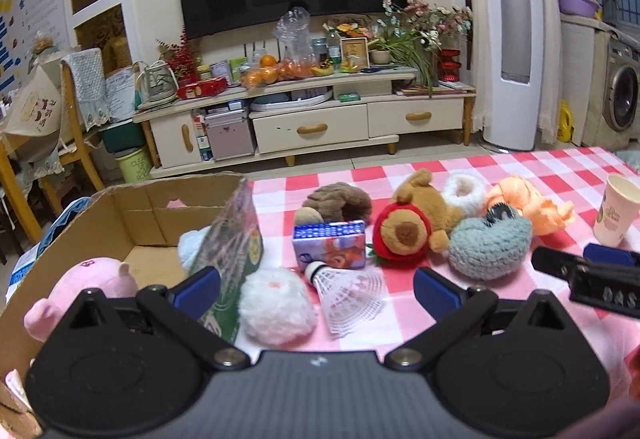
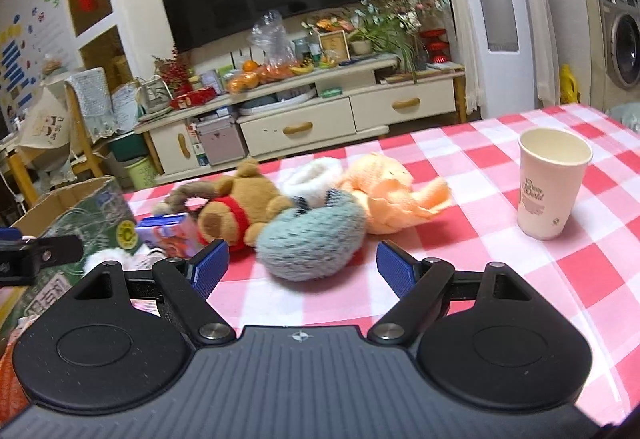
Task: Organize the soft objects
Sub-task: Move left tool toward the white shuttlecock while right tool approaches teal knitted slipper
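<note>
At the far left of the bench, an open brown cardboard box [image 1: 152, 223] holds a pink plush pig [image 1: 92, 281]. Just beside the box lies a fluffy white plush ball [image 1: 276, 305], then a white feathered shuttlecock [image 1: 346, 289] and a blue printed tissue packet [image 1: 330, 245]. The left claw [image 1: 316, 289] hangs over the ball and shuttlecock, its blue pads spread wide and gripping nothing. Further right, on the red and white checked tablecloth [image 2: 500, 279], soft toys crowd together: a brown teddy bear in a red hood [image 2: 236, 209], a grey-green knitted pouch [image 2: 312, 243] and an orange knitted toy [image 2: 388, 195]. The right claw [image 2: 302, 265], also spread and empty, faces the pouch. A white paper cup [image 2: 552, 183] stands upright, well apart to the right.
</note>
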`<state>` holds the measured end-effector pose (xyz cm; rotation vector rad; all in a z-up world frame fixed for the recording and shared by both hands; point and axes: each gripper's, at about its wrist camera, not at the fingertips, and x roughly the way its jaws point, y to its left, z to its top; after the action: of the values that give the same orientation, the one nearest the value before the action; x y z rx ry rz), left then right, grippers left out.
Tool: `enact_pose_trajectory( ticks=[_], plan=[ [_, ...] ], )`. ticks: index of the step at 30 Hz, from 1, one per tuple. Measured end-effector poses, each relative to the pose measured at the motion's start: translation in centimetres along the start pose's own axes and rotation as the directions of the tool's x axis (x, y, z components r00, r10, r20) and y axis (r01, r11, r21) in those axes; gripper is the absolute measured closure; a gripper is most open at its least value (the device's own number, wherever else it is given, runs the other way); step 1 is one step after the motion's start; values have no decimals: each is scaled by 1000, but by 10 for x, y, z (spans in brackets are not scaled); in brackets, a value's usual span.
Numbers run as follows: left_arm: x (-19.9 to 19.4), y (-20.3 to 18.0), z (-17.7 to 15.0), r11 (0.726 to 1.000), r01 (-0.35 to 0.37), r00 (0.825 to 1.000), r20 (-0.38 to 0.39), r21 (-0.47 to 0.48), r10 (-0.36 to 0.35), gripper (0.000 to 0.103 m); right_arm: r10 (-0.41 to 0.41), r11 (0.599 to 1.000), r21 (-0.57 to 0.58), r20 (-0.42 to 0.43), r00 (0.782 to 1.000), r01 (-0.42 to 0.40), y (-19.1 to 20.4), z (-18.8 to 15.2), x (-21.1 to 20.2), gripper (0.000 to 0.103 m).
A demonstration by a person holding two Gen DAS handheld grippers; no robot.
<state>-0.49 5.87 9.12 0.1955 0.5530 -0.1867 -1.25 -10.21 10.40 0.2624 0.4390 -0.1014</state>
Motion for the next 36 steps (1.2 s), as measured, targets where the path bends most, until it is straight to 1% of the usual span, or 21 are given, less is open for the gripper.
enact_pose_trajectory(
  ticks=[3,7,10,14,18,20,22,23,25,26,29,31,36],
  plan=[
    [3,-3,-5,1000,-8,1000,-19,18,9,1,-6,1000,19,-17,1000,6,-6,-1,9,1],
    [8,-2,-9,1000,0,999,-51,-14,0,1,-3,999,48,-49,999,5,-11,-2,26,0],
    [13,-3,-9,999,0,998,-66,-32,-2,1,18,997,71,-71,997,-13,-11,-2,38,0],
    [21,-6,-10,998,20,996,-85,-65,-26,1,24,999,41,-74,997,-21,-11,-2,45,0],
    [30,-14,-9,998,34,996,-82,-47,-38,3,20,999,46,-93,995,-15,-13,1,61,0],
    [35,-18,-8,999,32,996,-79,-18,-33,10,20,998,55,-102,995,-15,-14,1,67,0],
    [41,-22,-8,999,13,997,-81,31,-11,21,25,998,68,-109,994,-18,-16,2,70,0],
    [44,-23,-8,998,0,997,-82,58,5,23,27,997,75,-112,993,-19,-17,3,72,0],
    [50,-27,-8,994,-22,996,-85,109,31,30,34,996,85,-114,993,-24,-19,3,75,0],
    [53,-27,-7,992,-28,995,-87,125,39,31,36,996,87,-113,993,-26,-20,4,76,0],
    [63,-28,-5,989,-33,993,-105,141,48,39,41,998,56,-117,992,-34,-21,6,81,0],
    [71,-30,-5,986,-38,990,-126,160,58,48,49,998,48,-116,992,-44,-20,8,85,0],
    [87,-34,-4,980,-54,983,-162,190,86,57,78,995,69,-126,989,-69,-22,7,86,0]
  ],
)
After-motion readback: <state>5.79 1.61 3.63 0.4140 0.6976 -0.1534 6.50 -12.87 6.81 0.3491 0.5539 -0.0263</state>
